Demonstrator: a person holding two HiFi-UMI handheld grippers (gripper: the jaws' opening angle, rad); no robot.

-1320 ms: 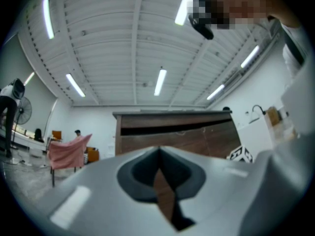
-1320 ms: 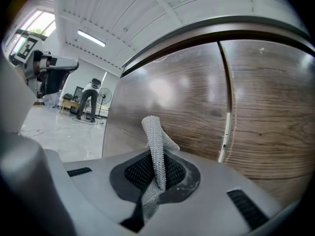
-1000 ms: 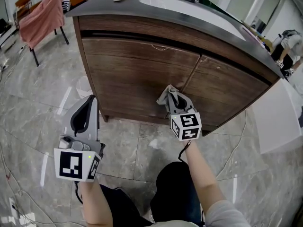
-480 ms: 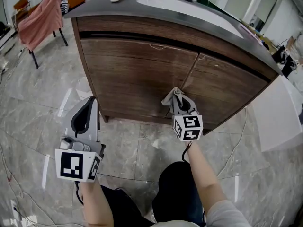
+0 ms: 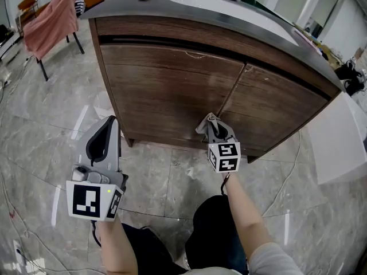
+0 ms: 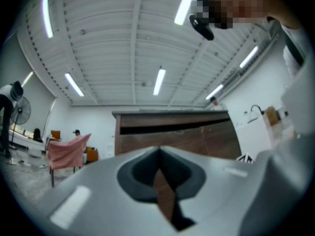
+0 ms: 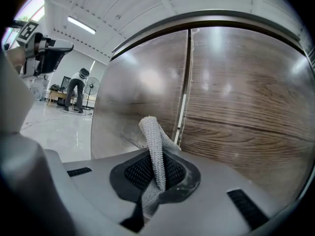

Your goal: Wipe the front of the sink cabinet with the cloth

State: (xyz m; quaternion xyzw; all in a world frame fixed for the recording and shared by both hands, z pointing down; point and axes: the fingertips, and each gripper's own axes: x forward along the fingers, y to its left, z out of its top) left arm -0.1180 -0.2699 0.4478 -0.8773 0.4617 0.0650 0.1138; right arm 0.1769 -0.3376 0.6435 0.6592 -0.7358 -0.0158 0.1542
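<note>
The right claw (image 5: 212,125), clamped on the cloth (image 7: 152,141), points at the cabinet front (image 5: 166,90), low by its door seam. The left claw (image 5: 108,124), closed and empty, sits farther back.

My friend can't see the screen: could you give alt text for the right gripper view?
The right gripper is shut on a grey knitted cloth, whose end sticks up close in front of the wooden sink cabinet, by the seam between its two doors.
</note>
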